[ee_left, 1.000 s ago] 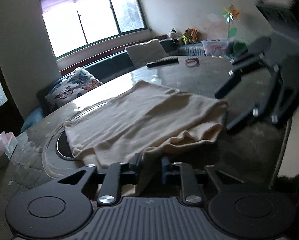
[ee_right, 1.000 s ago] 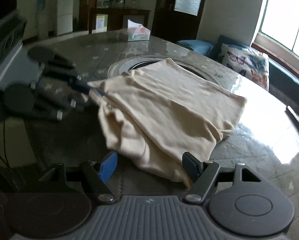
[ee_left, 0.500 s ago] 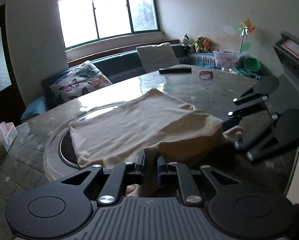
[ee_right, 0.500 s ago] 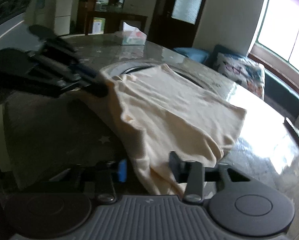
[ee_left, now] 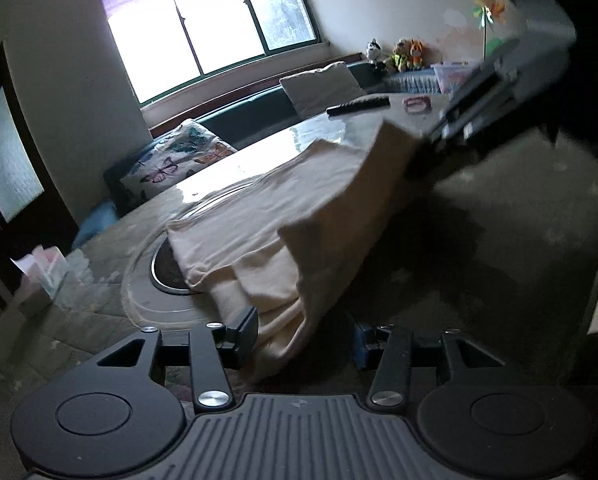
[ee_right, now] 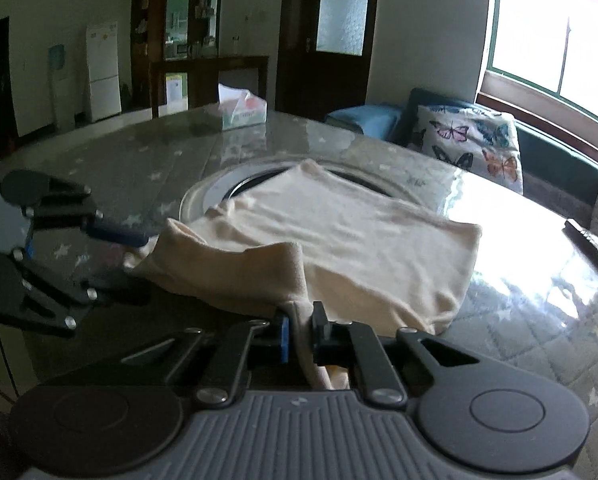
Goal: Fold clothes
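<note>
The big round bench [ee_right: 139,160] fills most of both views, and the cream cloth [ee_right: 339,232] lies across the middle of it, partly over a round dark ring [ee_left: 167,268] set in the top. The far part of the cloth lies flat. The near edge is now up in the air, which it was not a second ago.

In the right wrist view, the right gripper [ee_right: 299,332] sits at the bottom middle of the frame. Half a second ago its fingers were apart with cloth between them. Now they are pressed together on a pinch of the cloth's near edge, and the cloth rises from them in a small peak.

In the left wrist view, the left gripper [ee_left: 303,328] sits at the bottom middle. Its fingers were closed on the cloth a moment ago. Now they are wide apart, and the cloth corner hangs loose between them without being held. In the upper right of this frame, the right gripper lifts its corner high, so the cloth makes a tent shape.

This likely means the hold has passed from one side to the other. The fold is begun but not done. The left fingers probably need to close on a better spot before both can carry the near edge over to the far edge.

A black remote [ee_left: 357,106] rests near the far rim, well apart from the cloth.
</note>
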